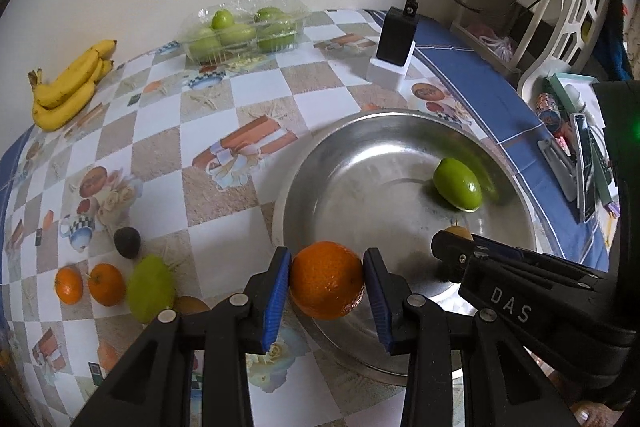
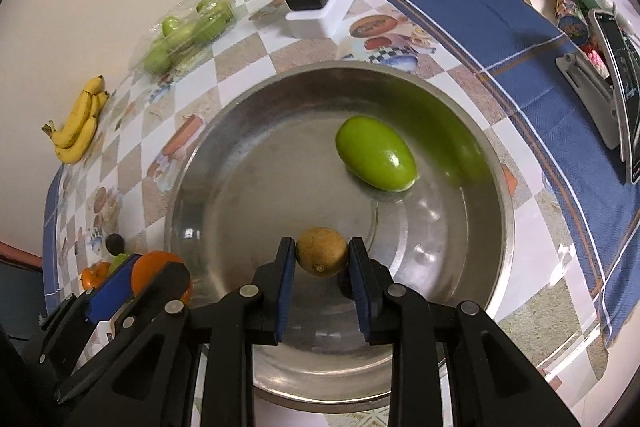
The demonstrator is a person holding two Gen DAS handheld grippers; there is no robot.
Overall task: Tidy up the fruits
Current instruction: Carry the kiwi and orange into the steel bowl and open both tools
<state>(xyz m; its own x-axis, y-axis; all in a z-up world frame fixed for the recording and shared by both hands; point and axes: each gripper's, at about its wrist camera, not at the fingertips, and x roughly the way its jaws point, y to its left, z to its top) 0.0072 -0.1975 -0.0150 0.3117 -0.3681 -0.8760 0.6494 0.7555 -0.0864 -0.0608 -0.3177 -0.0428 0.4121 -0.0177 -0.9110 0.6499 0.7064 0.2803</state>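
My left gripper (image 1: 326,283) is shut on an orange (image 1: 325,279), held over the near left rim of the steel bowl (image 1: 316,163). My right gripper (image 2: 322,257) is shut on a small brown fruit (image 2: 321,255) above the inside of the steel bowl (image 2: 472,259). One green oval fruit (image 2: 374,159) lies in the bowl at its far right. In the right wrist view the left gripper (image 2: 132,279) with the orange (image 2: 154,269) shows at the lower left. In the left wrist view the right gripper (image 1: 454,243) pokes in from the right, the brown fruit (image 1: 460,230) just showing behind its tip.
On the checked tablecloth left of the bowl lie two small oranges (image 1: 90,285), a green fruit (image 1: 150,287), a dark fruit (image 1: 127,242) and a brown fruit (image 1: 192,305). Bananas (image 1: 68,87) and a clear tray of green fruit (image 1: 240,29) sit by the wall. A black charger (image 1: 396,39) stands behind the bowl; clutter (image 1: 576,147) fills the right edge.
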